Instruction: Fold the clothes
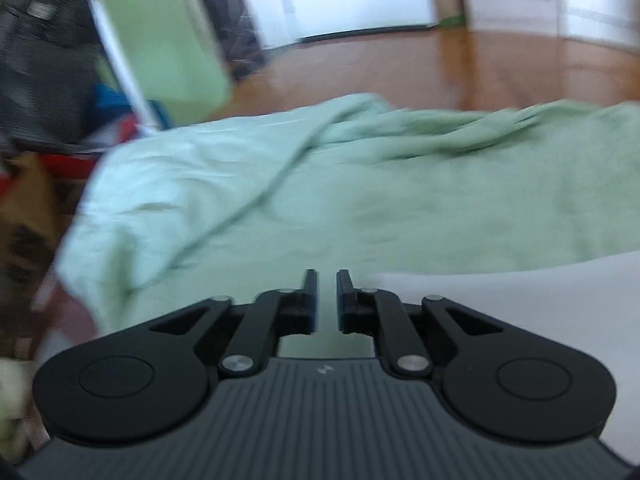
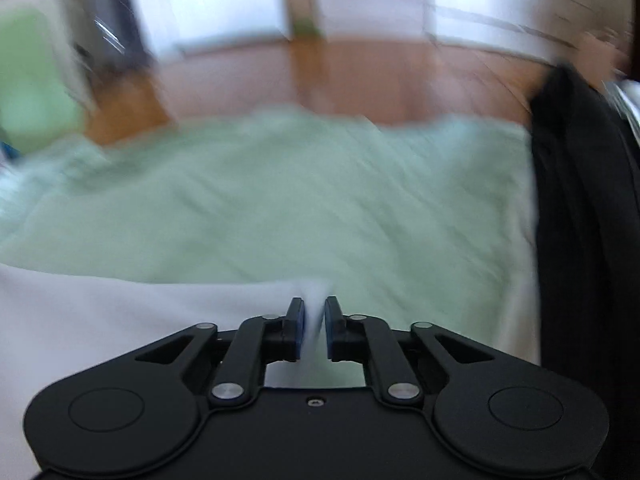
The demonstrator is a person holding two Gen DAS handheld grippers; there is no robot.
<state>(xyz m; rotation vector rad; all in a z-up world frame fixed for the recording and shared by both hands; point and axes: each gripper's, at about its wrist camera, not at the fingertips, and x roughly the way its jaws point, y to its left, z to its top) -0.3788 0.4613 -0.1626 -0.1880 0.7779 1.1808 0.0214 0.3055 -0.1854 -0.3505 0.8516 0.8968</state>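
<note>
A pale green garment (image 1: 360, 184) lies spread and wrinkled over a white surface (image 1: 540, 320), and the right wrist view shows the green garment (image 2: 280, 208) blurred. My left gripper (image 1: 327, 276) sits at its near edge with its jaws a narrow slit apart. Green cloth shows through the slit, but I cannot tell whether it is pinched. My right gripper (image 2: 315, 304) is shut on a raised fold of white fabric (image 2: 120, 320) at the green cloth's near edge.
A wooden floor (image 1: 400, 68) lies beyond the cloth. A light green panel (image 1: 160, 32), a white pole (image 1: 120, 60) and dark clutter (image 1: 44, 60) stand at the left. Black fabric (image 2: 580, 200) hangs at the right edge of the right wrist view.
</note>
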